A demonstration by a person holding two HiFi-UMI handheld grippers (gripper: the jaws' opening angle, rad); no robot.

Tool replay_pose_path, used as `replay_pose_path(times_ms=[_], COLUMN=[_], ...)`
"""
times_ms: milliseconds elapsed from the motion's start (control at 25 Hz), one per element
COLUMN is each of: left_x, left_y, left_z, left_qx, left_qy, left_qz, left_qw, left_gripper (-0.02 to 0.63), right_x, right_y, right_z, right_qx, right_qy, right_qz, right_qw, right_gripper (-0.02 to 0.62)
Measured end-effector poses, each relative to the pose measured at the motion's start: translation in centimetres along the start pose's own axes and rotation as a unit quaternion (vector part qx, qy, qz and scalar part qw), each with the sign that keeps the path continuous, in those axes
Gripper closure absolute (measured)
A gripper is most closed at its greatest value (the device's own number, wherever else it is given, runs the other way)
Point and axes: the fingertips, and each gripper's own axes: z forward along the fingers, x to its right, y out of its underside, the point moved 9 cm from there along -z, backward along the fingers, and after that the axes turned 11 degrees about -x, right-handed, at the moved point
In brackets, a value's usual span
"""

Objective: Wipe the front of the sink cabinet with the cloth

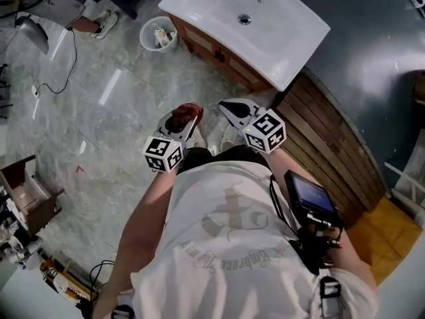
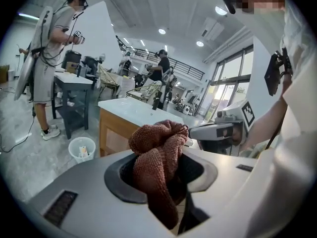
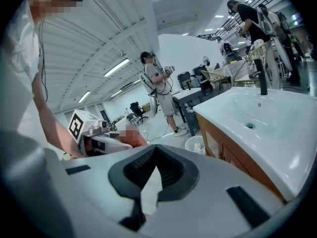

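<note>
Cloth: we see the rust-brown cloth (image 2: 157, 155) bunched between the jaws of the left gripper (image 2: 163, 177). A rounded wad rises above the pads and a tail hangs down through the gap.
Left fingers: the dark pads (image 2: 118, 178) pinch the cloth from both sides, so it fills the space between them.
Cloth, head view: the cloth (image 1: 185, 115) sits at the tip of the left gripper, over the marble floor (image 1: 113, 118). It is short of the cabinet front and does not touch it.
Right gripper: the right gripper (image 3: 155, 151) is empty. Its pads (image 3: 174, 171) meet at the tips, and only a narrow wedge of floor shows behind them.
Gripper positions: in the head view the right gripper (image 1: 230, 107) is just beside the left one, both pointing towards the cabinet.
Sink cabinet: the wooden front (image 1: 219, 53) stands ahead of both grippers, under the white basin (image 1: 279, 38).
Waste bin: a white bin (image 1: 158, 34) stands on the floor by the cabinet's left end.
Bystanders: other people (image 2: 52, 58) stand further back in the hall.
</note>
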Motion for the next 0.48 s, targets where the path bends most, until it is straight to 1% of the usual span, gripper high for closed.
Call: replay_pose_path(times_ms=[80, 160, 320, 480], left_x=[-0.8, -1.9, -3.4, -5.4], left_y=[-0.6, -1.5, -3.0, -4.4], left_z=[0.9, 1.6, 3.2, 5.6], left_qx=[-0.016, -0.033, -0.061, -0.077], left_qy=[0.02, 0.046, 0.092, 0.129], left_qz=[0.012, 0.031, 0.07, 0.092], left_qw=[0.9996, 0.9979, 0.9915, 0.9843], left_gripper=[0.446, 0.446, 0.446, 0.446], right_x=[0.6, 1.0, 0.8, 0.7], right_y=[-0.2, -0.3, 0.3, 1.0], right_z=[0.3, 0.7, 1.1, 1.6], right_qx=[0.007, 0.017, 0.037, 0.042], right_qy=[0.02, 0.045, 0.084, 0.12], right_qz=[0.017, 0.039, 0.083, 0.109], right_qw=[1.0, 0.998, 0.992, 0.986], right_gripper=[0.583, 0.583, 0.583, 0.583])
